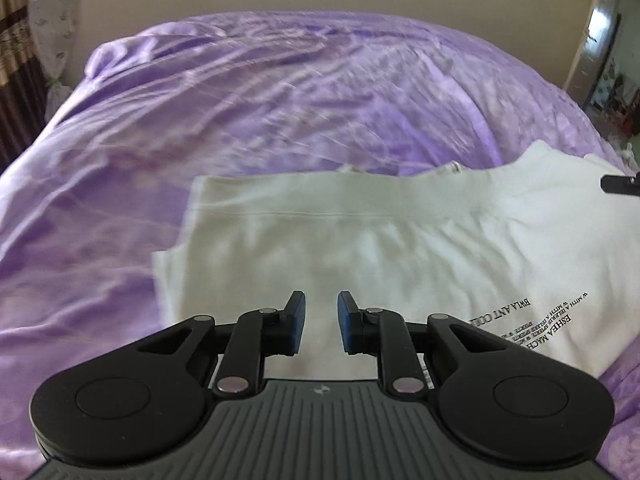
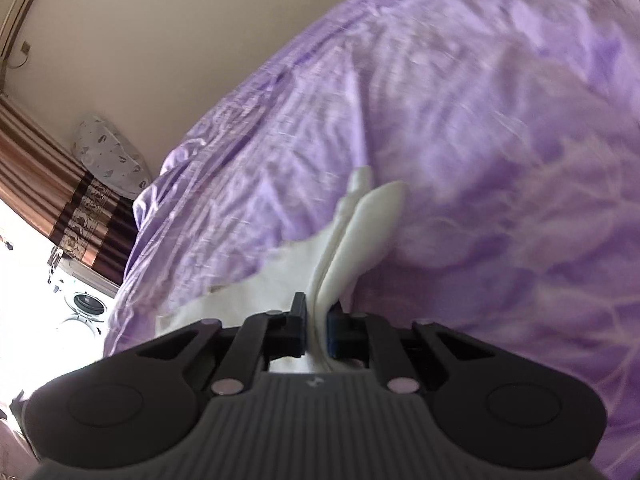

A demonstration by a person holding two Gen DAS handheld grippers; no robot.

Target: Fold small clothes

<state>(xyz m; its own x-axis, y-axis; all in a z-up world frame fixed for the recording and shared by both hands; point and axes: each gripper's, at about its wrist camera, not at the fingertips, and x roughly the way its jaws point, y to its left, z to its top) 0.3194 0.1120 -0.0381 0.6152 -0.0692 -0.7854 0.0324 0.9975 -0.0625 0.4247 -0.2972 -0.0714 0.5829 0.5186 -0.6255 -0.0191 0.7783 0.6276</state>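
Now on a purple sheet [image 1: 256, 120]: white shirt [image 1: 360, 240], spread mostly flat, black print [image 1: 552, 320] near its right edge, upside down from the left wrist view. Hem band across the far side, small tag at the far edge. Left gripper [image 1: 321, 322] above the shirt's near part, blue pads [image 1: 298, 320] apart with a narrow gap, only flat cloth seen through the gap, nothing pinched. Dark tip of the other tool [image 1: 620, 184] at the far right edge of that view, over the shirt's corner.

From the right wrist view: right gripper [image 2: 318, 330] clamped on a fold of the shirt [image 2: 360, 232], pads pressed close with white cloth squeezed between them. Cloth running forward from the pads as a raised, bunched ridge, its far end over the sheet [image 2: 480, 120]. More white cloth trailing left and lower. Striped curtain [image 2: 60, 184] at left against a beige wall [image 2: 160, 40]; both views blurred.
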